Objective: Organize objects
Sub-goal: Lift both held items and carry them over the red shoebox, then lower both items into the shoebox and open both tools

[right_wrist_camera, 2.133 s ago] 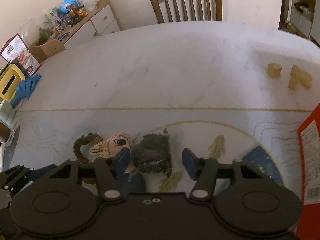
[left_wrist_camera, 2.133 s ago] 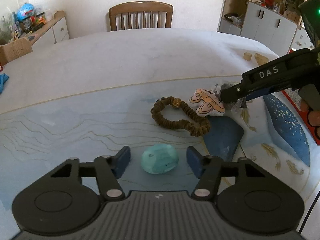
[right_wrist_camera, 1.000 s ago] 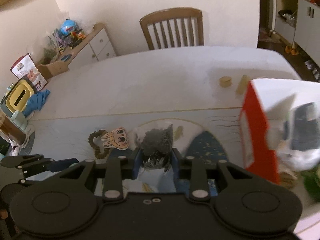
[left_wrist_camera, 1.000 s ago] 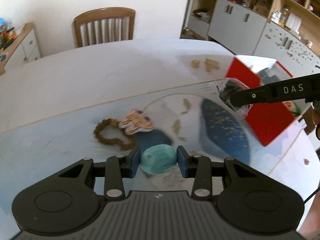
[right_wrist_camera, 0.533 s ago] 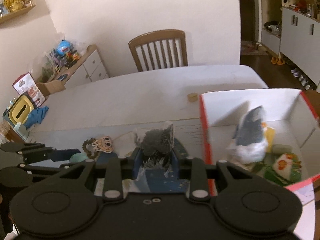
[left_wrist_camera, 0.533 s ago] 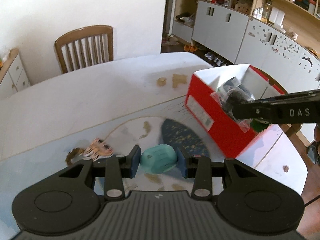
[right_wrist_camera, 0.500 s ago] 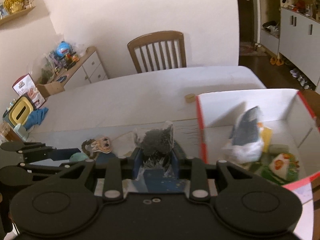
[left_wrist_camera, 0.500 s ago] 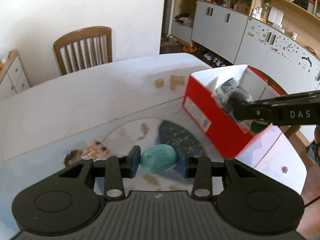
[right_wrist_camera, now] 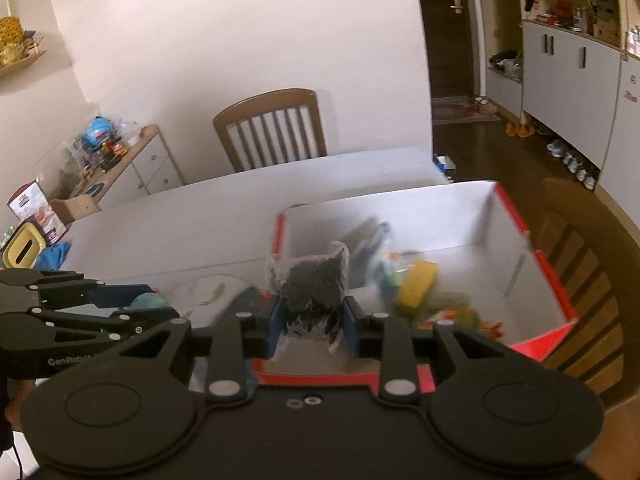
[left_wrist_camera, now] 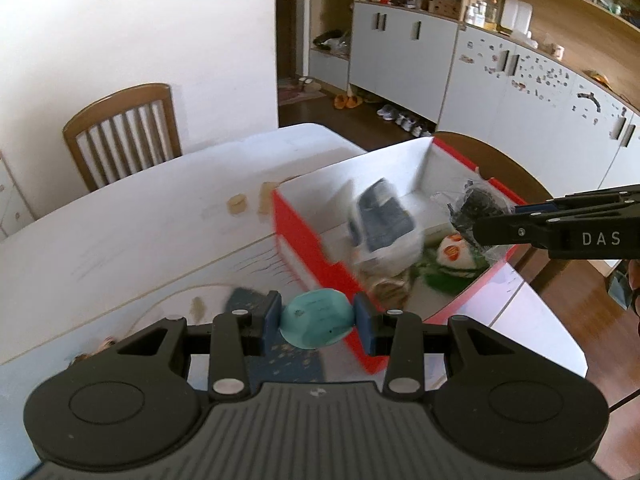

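Both loads are at the drop-off stage. The right hand-held gripper (right_wrist_camera: 311,322) is clamped on a clear bag of dark stuff (right_wrist_camera: 310,278) and hangs above the near edge of the red box (right_wrist_camera: 554,280), which sits on the table (left_wrist_camera: 132,220). The left hand-held gripper (left_wrist_camera: 316,320) is clamped on a teal pebble-shaped object (left_wrist_camera: 316,317), just short of the box's near red wall. The box contents are blurred, perhaps a packet and some toys. Next, I judge, each hand-held gripper needs carrying over the open box and its jaws parting, right first since it is nearer.
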{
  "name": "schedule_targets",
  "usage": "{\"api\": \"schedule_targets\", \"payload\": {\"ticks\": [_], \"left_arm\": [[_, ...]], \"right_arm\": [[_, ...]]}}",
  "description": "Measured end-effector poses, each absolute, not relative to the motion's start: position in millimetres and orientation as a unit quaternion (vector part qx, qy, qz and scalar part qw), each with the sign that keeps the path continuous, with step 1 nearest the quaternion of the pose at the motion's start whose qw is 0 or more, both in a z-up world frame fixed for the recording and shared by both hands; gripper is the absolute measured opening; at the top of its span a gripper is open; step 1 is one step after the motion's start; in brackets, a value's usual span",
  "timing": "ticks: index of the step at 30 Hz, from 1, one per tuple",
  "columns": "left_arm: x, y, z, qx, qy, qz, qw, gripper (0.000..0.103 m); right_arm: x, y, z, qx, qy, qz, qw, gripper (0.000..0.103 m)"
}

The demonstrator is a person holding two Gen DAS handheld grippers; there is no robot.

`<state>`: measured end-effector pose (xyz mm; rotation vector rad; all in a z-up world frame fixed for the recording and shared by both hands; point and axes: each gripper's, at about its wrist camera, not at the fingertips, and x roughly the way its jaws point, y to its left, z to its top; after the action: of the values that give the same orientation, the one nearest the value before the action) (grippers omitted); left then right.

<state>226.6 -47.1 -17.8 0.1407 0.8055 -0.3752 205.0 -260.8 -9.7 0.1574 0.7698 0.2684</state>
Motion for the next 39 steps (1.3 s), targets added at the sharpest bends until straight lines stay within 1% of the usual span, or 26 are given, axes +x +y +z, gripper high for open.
{"api": "schedule_targets", "payload": {"ticks": [9,17,27,39], "left_arm": [[244,-107,-26,0.076,0.398,-0.189,0.894,0.039],[265,-150,-38,0.080,0.417,-0.195,0.884,0.039],[302,-196,-72,0.088,0.462,-0.192,0.861,0.039],[341,-236,-96,0.120,0.471,-0.199,0.851,0.039]], "right_arm": [[213,-317,-17,0.080,0.373,0.118,0.917,0.030],[238,-349,-32,0.070,0.386,0.122,0.912,0.030],[284,-354,-59,0.041,0.407,0.124,0.904,0.030],[333,-346,-94,0.003,0.462,0.147,0.874,0.030]]}}
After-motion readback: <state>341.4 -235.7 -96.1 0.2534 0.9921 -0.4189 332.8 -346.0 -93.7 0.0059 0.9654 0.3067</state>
